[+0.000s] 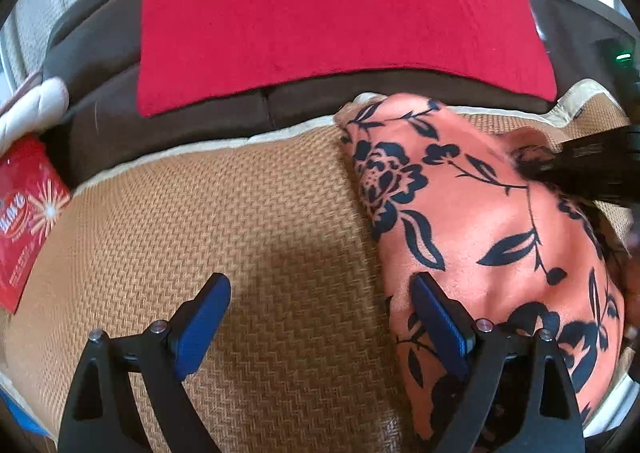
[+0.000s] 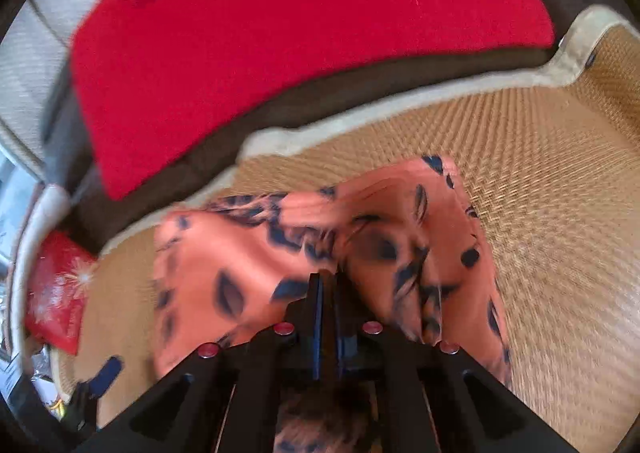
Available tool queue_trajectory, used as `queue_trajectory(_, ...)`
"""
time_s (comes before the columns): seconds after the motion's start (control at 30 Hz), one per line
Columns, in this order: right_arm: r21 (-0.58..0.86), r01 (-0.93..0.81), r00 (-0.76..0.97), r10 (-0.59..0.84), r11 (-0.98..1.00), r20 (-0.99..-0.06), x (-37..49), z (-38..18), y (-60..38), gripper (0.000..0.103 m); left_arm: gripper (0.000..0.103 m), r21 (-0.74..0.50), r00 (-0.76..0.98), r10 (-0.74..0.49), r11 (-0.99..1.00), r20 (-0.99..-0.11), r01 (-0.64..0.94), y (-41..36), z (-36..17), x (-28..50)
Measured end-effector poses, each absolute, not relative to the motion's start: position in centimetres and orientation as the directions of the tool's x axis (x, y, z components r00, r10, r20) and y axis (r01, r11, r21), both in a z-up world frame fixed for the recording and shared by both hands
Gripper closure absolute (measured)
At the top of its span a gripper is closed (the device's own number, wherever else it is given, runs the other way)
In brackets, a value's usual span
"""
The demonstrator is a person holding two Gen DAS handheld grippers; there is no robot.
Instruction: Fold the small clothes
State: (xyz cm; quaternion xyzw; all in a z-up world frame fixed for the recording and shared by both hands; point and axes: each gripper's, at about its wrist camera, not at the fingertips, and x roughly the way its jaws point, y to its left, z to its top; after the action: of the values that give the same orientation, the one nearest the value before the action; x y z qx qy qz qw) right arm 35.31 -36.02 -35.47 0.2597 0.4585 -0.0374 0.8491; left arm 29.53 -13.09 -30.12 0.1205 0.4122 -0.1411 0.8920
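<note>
An orange garment with a dark floral print (image 1: 472, 221) lies bunched on the woven mat (image 1: 240, 233), to the right in the left wrist view. My left gripper (image 1: 320, 317) hangs open above the mat, its right finger over the garment's left edge and nothing between the pads. My right gripper (image 2: 328, 281) is shut on a fold of the same garment (image 2: 248, 261), which drapes to both sides of it, blurred. The right gripper's dark body shows at the right edge (image 1: 592, 169) of the left wrist view. The left gripper's blue pad (image 2: 106, 373) shows at the lower left of the right wrist view.
A red cloth (image 1: 344, 13) lies flat on the dark brown cushion (image 1: 168, 125) behind the mat. A red printed packet (image 1: 28, 221) sits at the mat's left edge, beside a white padded thing (image 1: 32, 109). Bare mat (image 2: 560, 193) stretches to the garment's right.
</note>
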Motion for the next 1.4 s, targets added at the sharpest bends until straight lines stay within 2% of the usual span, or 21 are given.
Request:
queue_trajectory(0.17, 0.474, 0.304, 0.613, 0.211, 0.827, -0.762, 36.0, -34.4, -36.6, 0.093, 0.011, 0.052, 0.594, -0.177, 0.936, -0.785, 0.347, -12.3, -29.8, 30.0)
queue_trajectory(0.33, 0.55, 0.094, 0.659, 0.363, 0.83, -0.659, 36.7, -31.4, -32.8, 0.093, 0.011, 0.063, 0.623, -0.198, 0.926, -0.757, 0.371, -11.8, -29.0, 28.6)
queue_trajectory(0.4, 0.515, 0.049, 0.637, 0.37, 0.856, -0.676, 37.8, -31.5, -30.8, 0.093, 0.011, 0.081, 0.633, -0.203, 0.917, -0.747, 0.391, -11.9, -28.7, 28.0)
queue_trajectory(0.5, 0.473, 0.106, 0.539, 0.35, 0.875, -0.767, 39.9, -34.7, -29.4, 0.093, 0.011, 0.142, 0.642, -0.173, 0.902, -0.747, 0.409, -12.3, -29.3, 27.6)
queue_trajectory(0.6, 0.528, 0.124, 0.53, 0.394, 0.84, -0.751, 40.1, -34.9, -30.3, 0.093, 0.011, 0.122, 0.631, -0.195, 0.898, -0.751, 0.422, -12.0, -29.1, 27.7)
queue_trajectory(0.97, 0.442, 0.07, 0.562, 0.331, 0.894, -0.759, 31.5, -29.7, -32.0, 0.091, 0.011, 0.132, 0.638, -0.182, 0.901, -0.749, 0.412, -12.0, -29.6, 27.7)
queue_trajectory(1.13, 0.414, 0.09, 0.541, 0.305, 0.906, -0.784, 28.7, -30.4, -32.4, 0.091, 0.011, 0.134, 0.64, -0.178, 0.903, -0.748, 0.408, -12.0, -29.6, 27.6)
queue_trajectory(1.23, 0.376, 0.106, 0.49, 0.281, 0.92, -0.825, 27.8, -32.7, -32.2, 0.089, 0.011, 0.136, 0.639, -0.177, 0.903, -0.748, 0.409, -12.1, -29.6, 27.5)
queue_trajectory(1.4, 0.42, 0.111, 0.506, 0.312, 0.901, -0.804, 27.3, -32.5, -33.2, 0.089, 0.011, 0.134, 0.64, -0.176, 0.904, -0.748, 0.405, -12.1, -29.6, 27.6)
